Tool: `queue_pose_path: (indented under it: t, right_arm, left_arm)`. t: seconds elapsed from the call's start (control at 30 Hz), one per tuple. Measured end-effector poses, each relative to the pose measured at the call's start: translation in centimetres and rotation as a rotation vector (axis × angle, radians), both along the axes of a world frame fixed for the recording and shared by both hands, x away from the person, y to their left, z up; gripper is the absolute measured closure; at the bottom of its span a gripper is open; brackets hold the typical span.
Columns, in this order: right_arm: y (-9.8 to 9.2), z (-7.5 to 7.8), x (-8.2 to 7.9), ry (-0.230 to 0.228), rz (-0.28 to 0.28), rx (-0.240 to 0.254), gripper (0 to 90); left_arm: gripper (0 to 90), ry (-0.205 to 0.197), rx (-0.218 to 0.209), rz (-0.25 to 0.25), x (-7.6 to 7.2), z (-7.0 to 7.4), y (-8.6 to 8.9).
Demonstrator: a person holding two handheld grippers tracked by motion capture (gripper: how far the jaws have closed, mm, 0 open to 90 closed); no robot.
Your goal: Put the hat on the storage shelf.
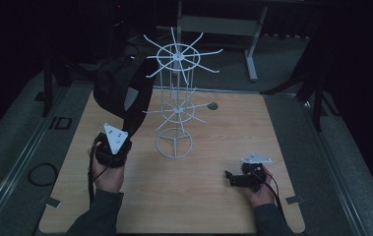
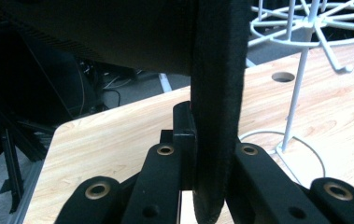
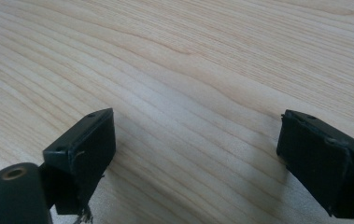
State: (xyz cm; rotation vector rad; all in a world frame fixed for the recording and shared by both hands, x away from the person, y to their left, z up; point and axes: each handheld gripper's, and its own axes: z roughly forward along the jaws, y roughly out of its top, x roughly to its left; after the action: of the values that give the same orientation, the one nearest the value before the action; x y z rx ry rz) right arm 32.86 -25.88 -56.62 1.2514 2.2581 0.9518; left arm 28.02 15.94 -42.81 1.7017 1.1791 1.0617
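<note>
Black bag [image 1: 115,86] hangs off the wire rack's upper arms at about ten o'clock from the rack's base, its dark bulk lifted clear of the surface [image 1: 213,206]. Its wide strap [image 1: 139,105] runs down from the bag to the left claw [image 1: 122,135], which sits at the surface's nine o'clock side. In the left gripper view the strap [image 2: 216,116] drops straight between the two black jaws, and they are closed tight on it, pads pressed against the fabric on both sides.

White wire rack [image 1: 175,98] stands upright near the middle of the surface, a round base ring at the bottom and two tiers of spokes with hooked ends above. The left claw is just beside the base ring, toward eight o'clock of it.

Right claw [image 1: 231,177] rests low at about four o'clock on the surface, well apart from rack and bag. In the right gripper view its jaws stand wide apart over bare wood grain [image 3: 188,70] with nothing between them.

A round hole [image 1: 212,105] lies in the surface at one o'clock of the rack.
</note>
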Motion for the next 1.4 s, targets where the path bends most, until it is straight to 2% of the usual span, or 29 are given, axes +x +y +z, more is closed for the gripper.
queue_pose_path:
  t: [0.3, 0.47, 0.57, 0.7, 1.07, 1.4]
  right_arm:
    - [0.0, 0.0, 0.0, -0.002, 0.001, -0.002, 11.5]
    - [0.0, 0.0, 0.0, -0.001, 0.002, -0.002, 11.5]
    - [0.0, 0.0, 0.0, -0.002, 0.003, -0.002, 11.5]
    - [0.0, 0.0, 0.0, -0.002, 0.002, -0.003, 11.5]
    - [0.0, 0.0, 0.0, -0.002, 0.003, -0.002, 11.5]
    - [0.0, 0.0, 0.0, -0.003, 0.001, -0.001, 11.5]
  left_arm:
    - [84.5, 0.029, 0.026, -0.022, 0.5, -0.9, -0.6]
    - [81.5, 0.058, 0.008, -0.061, 0.8, -0.9, -0.7]
    - [74.7, 0.077, -0.002, -0.079, 1.0, -1.0, -0.7]
    - [64.4, 0.079, -0.026, -0.097, 1.0, -1.0, -0.5]
    - [38.2, 0.101, -0.142, -0.098, 1.1, -0.8, 0.7]
    - [27.4, 0.126, -0.249, -0.142, 0.7, -1.1, 1.8]
